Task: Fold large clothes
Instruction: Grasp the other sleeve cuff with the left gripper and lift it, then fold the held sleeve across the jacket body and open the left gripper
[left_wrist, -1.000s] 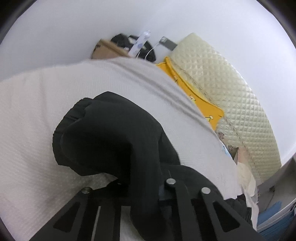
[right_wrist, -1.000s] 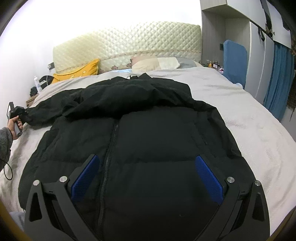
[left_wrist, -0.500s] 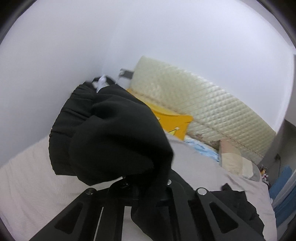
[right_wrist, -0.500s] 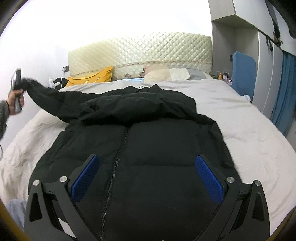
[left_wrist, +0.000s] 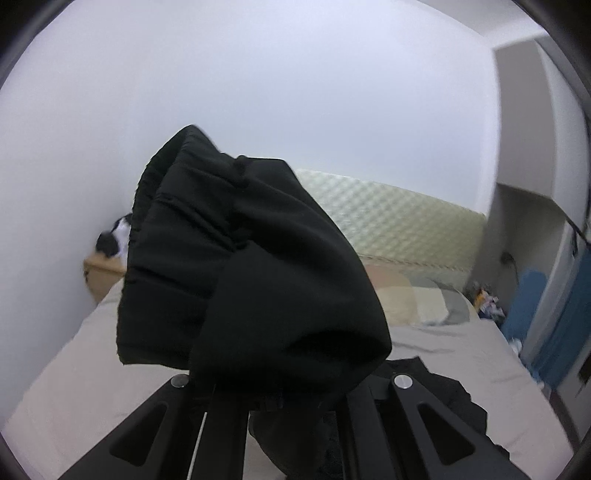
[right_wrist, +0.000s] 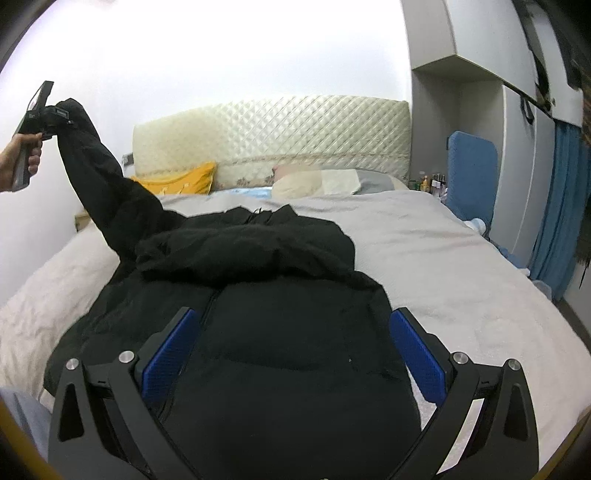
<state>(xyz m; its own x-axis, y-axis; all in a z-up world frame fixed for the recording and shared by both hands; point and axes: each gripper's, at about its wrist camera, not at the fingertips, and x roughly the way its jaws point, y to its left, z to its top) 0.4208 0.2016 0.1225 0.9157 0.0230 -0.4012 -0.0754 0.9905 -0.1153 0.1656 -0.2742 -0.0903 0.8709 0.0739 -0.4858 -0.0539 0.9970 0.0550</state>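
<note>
Black jacket (right_wrist: 266, 332) spread on bed (right_wrist: 461, 280), L tongs (right_wrist: 55, 112) pinching sleeve cuff (left_wrist: 207, 280) held high, R tongs (right_wrist: 291, 354) spread wide over jacket front.

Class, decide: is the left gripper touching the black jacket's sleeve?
Touching. The right wrist view shows the left gripper clamped on the sleeve cuff, lifting it off the bed.
</note>
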